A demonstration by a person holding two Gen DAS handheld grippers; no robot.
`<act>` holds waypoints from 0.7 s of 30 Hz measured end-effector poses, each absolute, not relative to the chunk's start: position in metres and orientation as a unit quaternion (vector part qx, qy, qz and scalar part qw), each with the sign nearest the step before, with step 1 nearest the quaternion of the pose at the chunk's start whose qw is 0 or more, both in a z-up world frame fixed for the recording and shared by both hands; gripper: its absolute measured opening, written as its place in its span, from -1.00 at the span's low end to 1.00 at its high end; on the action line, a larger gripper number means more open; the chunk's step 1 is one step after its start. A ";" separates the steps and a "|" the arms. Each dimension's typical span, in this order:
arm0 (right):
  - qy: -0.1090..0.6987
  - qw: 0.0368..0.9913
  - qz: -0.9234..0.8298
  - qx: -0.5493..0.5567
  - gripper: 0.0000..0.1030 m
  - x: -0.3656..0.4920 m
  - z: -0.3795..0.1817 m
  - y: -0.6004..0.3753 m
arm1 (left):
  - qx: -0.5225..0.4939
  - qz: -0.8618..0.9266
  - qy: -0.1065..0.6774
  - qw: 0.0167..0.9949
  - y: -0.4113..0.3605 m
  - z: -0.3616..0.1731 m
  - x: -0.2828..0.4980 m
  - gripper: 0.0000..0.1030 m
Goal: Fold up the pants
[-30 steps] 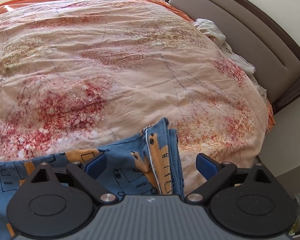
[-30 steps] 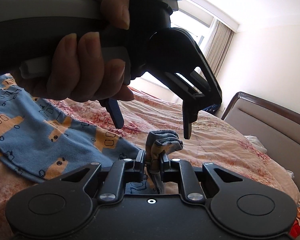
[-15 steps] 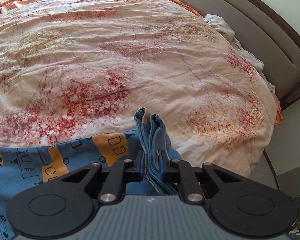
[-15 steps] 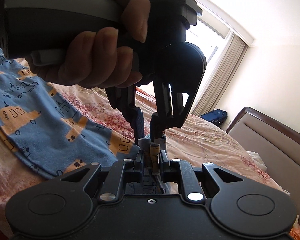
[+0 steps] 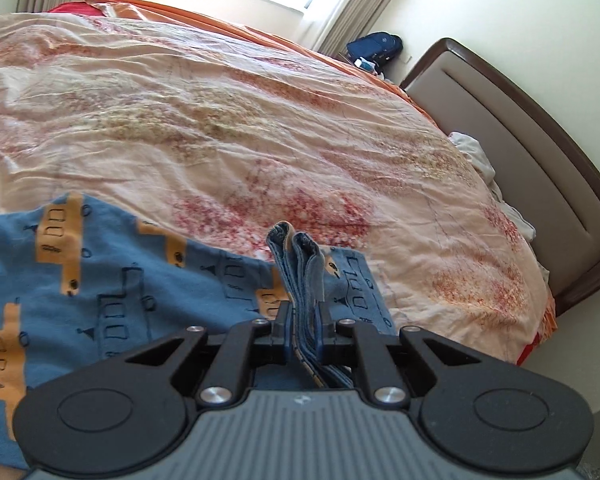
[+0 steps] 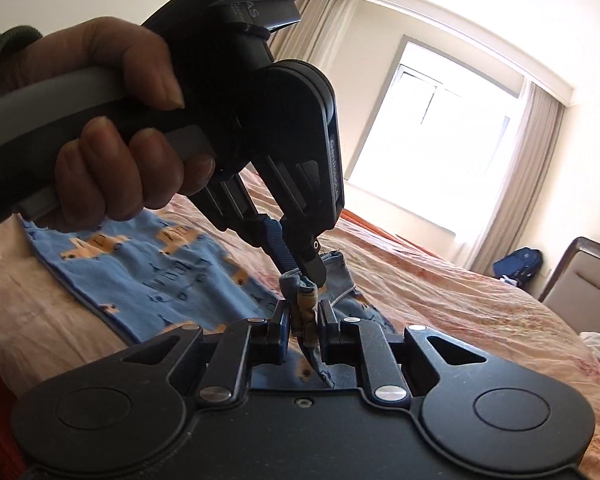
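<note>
The pants [image 5: 112,280] are blue with orange vehicle prints and lie on the bed's near side, also in the right wrist view [image 6: 160,272]. My left gripper [image 5: 303,316] is shut on a bunched edge of the pants that sticks up between its pads. My right gripper [image 6: 305,322] is shut on another bunch of the same edge. In the right wrist view the left gripper [image 6: 300,270] comes down from above, held by a hand, and pinches the fabric right beside the right gripper.
A wrinkled peach floral duvet [image 5: 260,128] covers the bed. A padded headboard [image 5: 532,160] stands at the right, with white cloth [image 5: 472,152] beside it. A blue bag [image 5: 376,46] sits in the far corner. A window [image 6: 432,128] with curtains is behind the bed.
The left gripper closed on the pants edge and then tilted up, so more of the room shows. Both grippers have lifted the pinched fabric slightly, side by side.
</note>
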State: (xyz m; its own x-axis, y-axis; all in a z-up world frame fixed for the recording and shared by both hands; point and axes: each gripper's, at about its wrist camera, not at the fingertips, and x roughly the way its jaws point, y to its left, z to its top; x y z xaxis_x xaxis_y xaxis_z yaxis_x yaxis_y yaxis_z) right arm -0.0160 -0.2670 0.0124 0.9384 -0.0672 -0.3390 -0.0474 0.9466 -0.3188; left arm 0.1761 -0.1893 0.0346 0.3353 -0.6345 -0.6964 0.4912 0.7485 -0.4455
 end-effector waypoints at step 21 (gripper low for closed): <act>0.247 0.961 0.069 -0.102 -0.67 0.013 -0.011 -0.230 | -0.110 -0.299 0.468 0.824 -0.126 -0.018 0.180 -0.78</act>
